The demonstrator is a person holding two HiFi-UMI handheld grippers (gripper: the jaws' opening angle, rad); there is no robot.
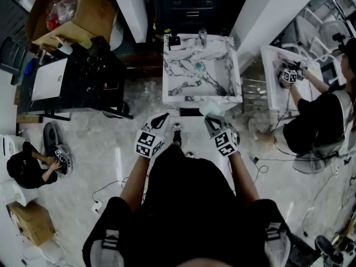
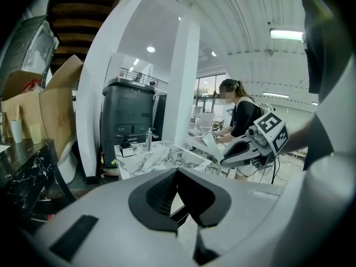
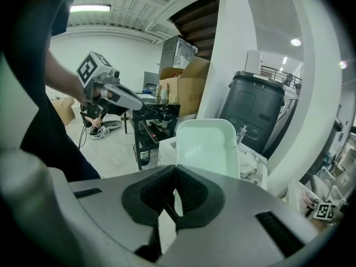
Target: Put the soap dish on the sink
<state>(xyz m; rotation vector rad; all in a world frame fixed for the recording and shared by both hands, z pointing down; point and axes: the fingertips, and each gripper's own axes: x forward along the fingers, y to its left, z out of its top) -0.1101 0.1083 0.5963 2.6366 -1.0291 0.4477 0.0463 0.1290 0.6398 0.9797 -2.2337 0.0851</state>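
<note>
The pale, rounded-rectangle soap dish [image 3: 207, 147] stands up between the jaws of my right gripper [image 3: 176, 167], which is shut on its lower edge. In the head view, that gripper [image 1: 209, 119] holds the dish [image 1: 211, 109] just in front of the white marble-veined sink [image 1: 169, 77]. My left gripper [image 1: 162, 117] hovers beside it, level with the sink's front edge. Its jaws [image 2: 178, 170] are shut with nothing between them. The left gripper view shows the right gripper [image 2: 225, 161], the dish [image 2: 212, 143] and the sink [image 2: 161, 156] behind.
A faucet [image 1: 202, 36] and a black dispenser [image 1: 174, 41] stand on the sink's back rim. A black table [image 1: 89, 77] with cardboard boxes stands to the left. One person [image 1: 320, 115] works at another sink on the right. Another person [image 1: 25, 168] crouches at the left. Cables lie on the floor.
</note>
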